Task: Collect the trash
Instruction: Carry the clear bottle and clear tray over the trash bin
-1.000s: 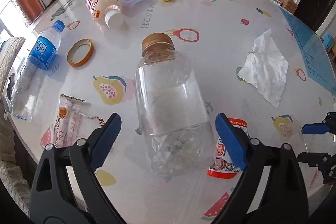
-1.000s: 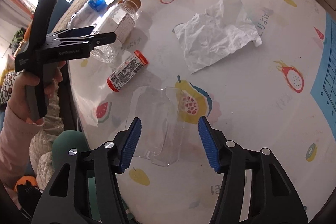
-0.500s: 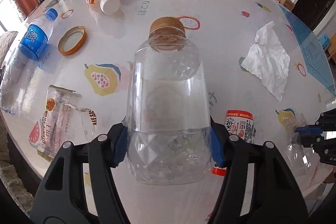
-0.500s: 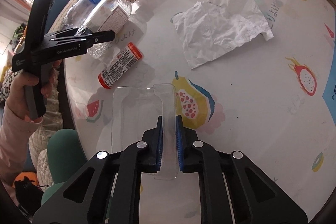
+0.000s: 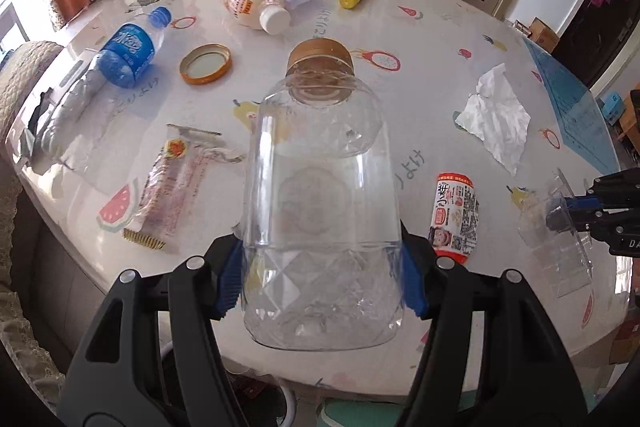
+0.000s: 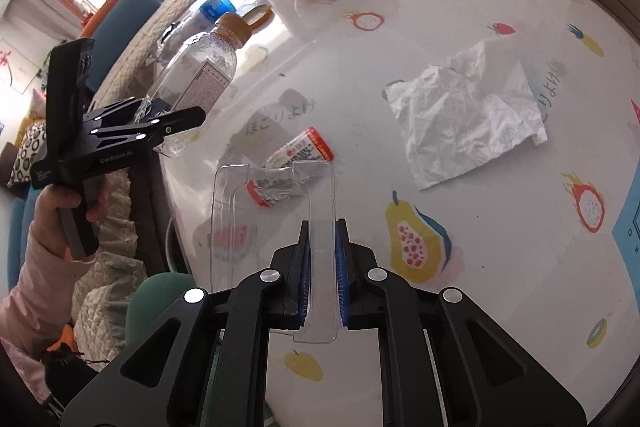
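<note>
My left gripper (image 5: 322, 279) clamps clear empty bottle (image 5: 320, 211), brown cap on; my right gripper (image 6: 322, 267) pinches empty clear plastic tray (image 6: 276, 211).

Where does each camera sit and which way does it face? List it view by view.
Left wrist: behind the left tongs, looking down the clear bottle they clamp, across the table; the right tongs show at the right edge.
Right wrist: behind the right tongs, shut on a clear plastic tray; a hand and pink sleeve hold the left tongs.
Shared: bottle, tray, crumpled paper, red-ended wrapper.
</note>
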`<state>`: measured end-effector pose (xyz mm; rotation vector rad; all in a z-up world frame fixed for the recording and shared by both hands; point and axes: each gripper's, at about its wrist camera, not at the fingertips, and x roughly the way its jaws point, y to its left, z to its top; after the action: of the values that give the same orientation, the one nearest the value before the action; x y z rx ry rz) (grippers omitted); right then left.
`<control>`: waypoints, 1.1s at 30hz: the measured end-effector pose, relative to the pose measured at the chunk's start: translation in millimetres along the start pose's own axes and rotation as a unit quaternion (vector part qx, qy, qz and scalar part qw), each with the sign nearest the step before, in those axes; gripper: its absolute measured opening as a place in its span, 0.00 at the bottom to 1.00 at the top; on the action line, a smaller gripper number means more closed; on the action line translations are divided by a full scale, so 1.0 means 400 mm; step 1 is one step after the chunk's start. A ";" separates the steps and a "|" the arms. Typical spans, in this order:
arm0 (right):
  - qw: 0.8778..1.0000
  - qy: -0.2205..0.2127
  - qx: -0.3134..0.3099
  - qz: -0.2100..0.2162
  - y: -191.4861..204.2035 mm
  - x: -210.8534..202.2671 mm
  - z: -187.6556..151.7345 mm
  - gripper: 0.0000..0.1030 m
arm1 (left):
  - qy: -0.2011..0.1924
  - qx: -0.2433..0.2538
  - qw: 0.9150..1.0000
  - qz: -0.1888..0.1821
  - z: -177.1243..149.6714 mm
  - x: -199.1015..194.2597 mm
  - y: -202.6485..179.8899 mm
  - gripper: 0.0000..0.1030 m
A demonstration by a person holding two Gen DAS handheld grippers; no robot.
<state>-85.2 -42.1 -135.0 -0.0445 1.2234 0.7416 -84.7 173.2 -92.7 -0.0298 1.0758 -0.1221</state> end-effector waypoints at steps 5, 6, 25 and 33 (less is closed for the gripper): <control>0.999 0.004 -0.027 0.016 0.070 0.030 0.025 0.12 | -0.009 -0.014 1.000 0.017 -0.066 -0.063 0.065 0.58; 0.999 0.005 -0.034 0.019 0.087 0.035 0.031 0.12 | -0.010 -0.018 1.000 0.020 -0.077 -0.074 0.081 0.58; 0.984 0.032 -0.159 0.073 0.461 0.147 0.148 0.12 | -0.021 -0.108 0.990 0.091 -0.336 -0.276 0.370 0.59; 0.964 0.107 -0.227 0.084 0.614 0.300 0.131 0.12 | 0.023 -0.149 0.983 0.101 -0.496 -0.242 0.443 0.59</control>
<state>-156.5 226.9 -132.7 -0.4103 1.2480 1.1804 -289.5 367.1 -117.2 -0.1866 1.1290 0.2231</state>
